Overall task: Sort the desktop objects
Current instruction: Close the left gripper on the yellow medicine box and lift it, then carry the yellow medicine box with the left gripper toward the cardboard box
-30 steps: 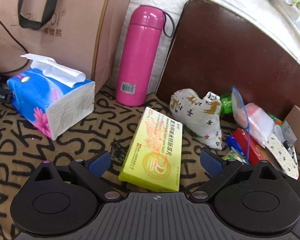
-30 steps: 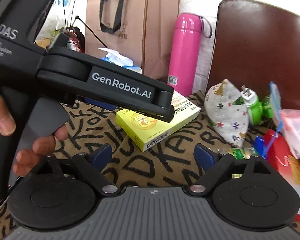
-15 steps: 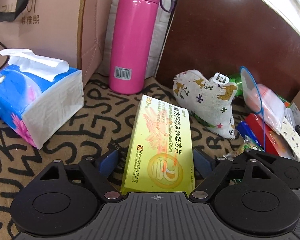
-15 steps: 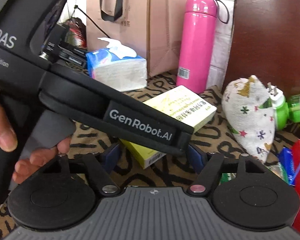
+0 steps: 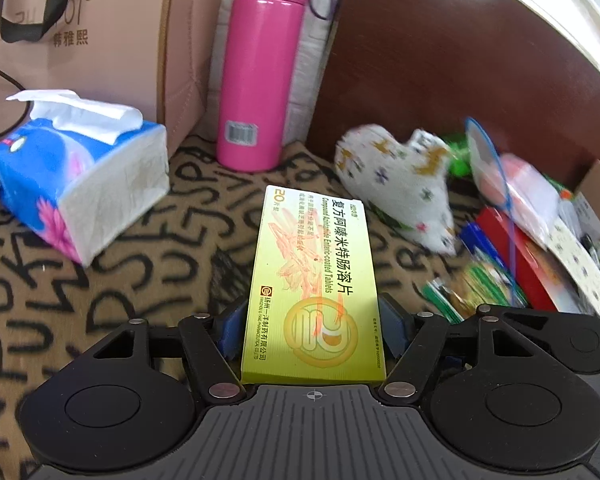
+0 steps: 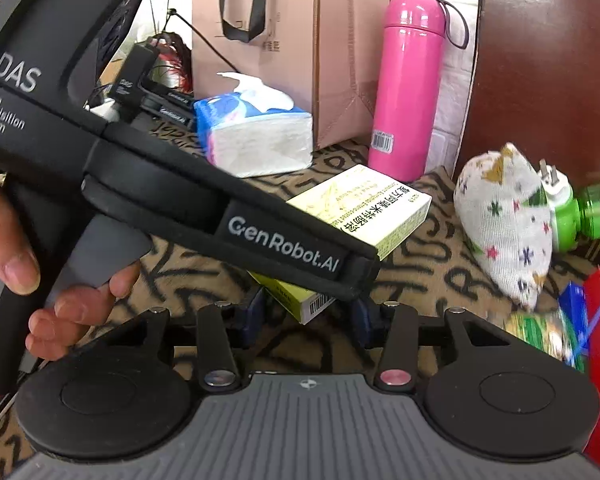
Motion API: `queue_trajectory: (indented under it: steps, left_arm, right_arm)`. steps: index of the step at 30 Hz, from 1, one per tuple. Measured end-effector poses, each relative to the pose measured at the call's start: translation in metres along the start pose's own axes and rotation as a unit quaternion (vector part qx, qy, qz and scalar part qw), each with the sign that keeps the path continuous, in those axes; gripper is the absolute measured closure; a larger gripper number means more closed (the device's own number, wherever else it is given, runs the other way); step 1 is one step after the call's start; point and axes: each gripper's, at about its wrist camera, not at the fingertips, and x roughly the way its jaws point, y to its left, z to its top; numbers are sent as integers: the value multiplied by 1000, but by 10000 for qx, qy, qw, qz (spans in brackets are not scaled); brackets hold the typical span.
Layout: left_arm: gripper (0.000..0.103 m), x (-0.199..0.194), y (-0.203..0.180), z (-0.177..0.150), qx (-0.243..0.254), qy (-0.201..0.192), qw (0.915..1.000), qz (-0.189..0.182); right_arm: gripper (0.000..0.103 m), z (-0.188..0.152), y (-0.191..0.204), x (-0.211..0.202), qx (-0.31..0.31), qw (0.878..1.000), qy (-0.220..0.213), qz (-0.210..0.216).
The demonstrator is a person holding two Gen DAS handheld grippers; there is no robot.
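Step in hand: picking up the medicine box. Left claw clenched on the flat yellow carton, pads against both long edges; soft tissue pack ahead-left, glossy pink flask straight ahead, lumpy fabric pouch ahead-right. Right claw released, empty, just behind the carton. Next, probably: lift level, carry to its group

Count: 1 yellow tablet box, 1 pink flask, 1 tissue pack, 1 paper bag, 1 patterned pouch; right-edge clutter blurred, maybe five-plus items.
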Motion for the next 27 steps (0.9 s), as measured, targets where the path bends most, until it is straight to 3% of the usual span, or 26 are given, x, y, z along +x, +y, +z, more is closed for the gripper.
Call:
queue_trajectory:
  steps: [17,27]
  left_arm:
    - [34,-65,-105,-94,186,281,9974,-632]
    - [34,-88,-183,-135,575,567,9879,-1327]
  right_arm:
    - [56,-93,18,-142,128,9995,221,-194]
    - [56,-149,10,-226,410,9972,268,-560]
